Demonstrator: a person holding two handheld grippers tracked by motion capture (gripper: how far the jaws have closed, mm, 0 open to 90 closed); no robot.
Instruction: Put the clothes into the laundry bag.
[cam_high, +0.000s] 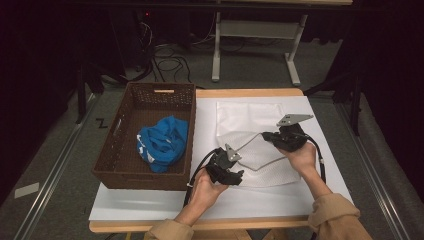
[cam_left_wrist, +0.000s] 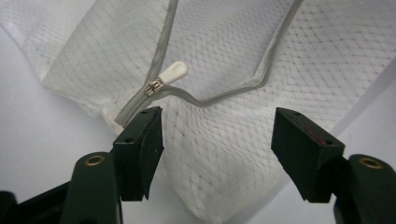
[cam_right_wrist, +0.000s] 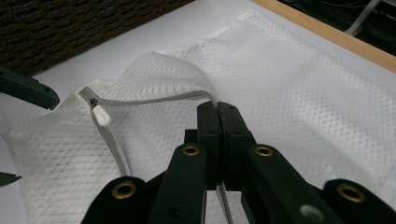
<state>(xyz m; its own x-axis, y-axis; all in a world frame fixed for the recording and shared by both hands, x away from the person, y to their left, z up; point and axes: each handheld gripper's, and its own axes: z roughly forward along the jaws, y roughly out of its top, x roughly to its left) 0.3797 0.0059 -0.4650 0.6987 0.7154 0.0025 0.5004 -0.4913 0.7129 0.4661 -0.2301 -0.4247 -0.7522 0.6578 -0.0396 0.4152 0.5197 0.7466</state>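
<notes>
Biggest risk here: the left gripper (cam_left_wrist: 217, 154) has its jaws released right over the white mesh zippered laundry bag (cam_high: 250, 145), and if it clamps down it might catch loose mesh instead of the small white zipper pull (cam_left_wrist: 173, 73), which sits just past the left jaw. The right gripper (cam_right_wrist: 218, 109) is clenched on the grey zipper edge (cam_right_wrist: 154, 99), so a hard tug could slip. The bag lies flat on the white surface (cam_high: 150, 202), beside the brown wicker basket (cam_high: 125, 165). Both forearms reach in, angled inward and low.
</notes>
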